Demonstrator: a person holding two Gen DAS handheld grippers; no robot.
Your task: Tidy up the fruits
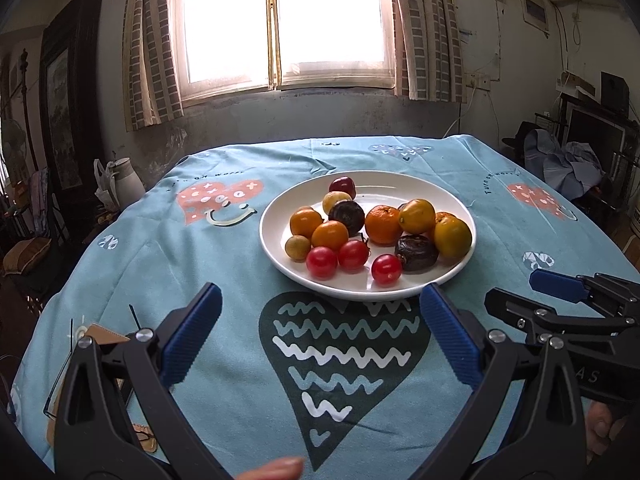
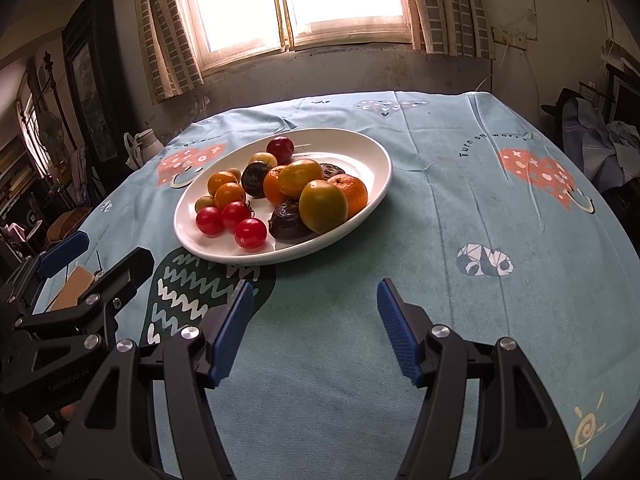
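Note:
A white plate (image 1: 404, 185) (image 2: 360, 152) sits on the blue tablecloth and holds several fruits: three red cherry tomatoes (image 1: 386, 269) (image 2: 250, 233), oranges (image 1: 383, 224) (image 2: 352, 194), yellow-green citrus (image 1: 453, 237) (image 2: 323, 206), dark wrinkled fruits (image 1: 416, 252) (image 2: 289, 220) and a red plum (image 1: 342, 187) (image 2: 280, 149). My left gripper (image 1: 322, 300) is open and empty just before the plate's near rim. My right gripper (image 2: 316, 292) is open and empty, to the right of the plate and nearer than it. Each gripper shows in the other's view, the right one (image 1: 560, 292) and the left one (image 2: 92, 256).
The round table (image 2: 480, 208) has a blue cloth with heart prints. A white jug (image 1: 127, 179) stands beyond its far left edge. Cardboard and glasses (image 1: 100, 344) lie at the near left. A window and curtains are behind; clutter stands at both sides.

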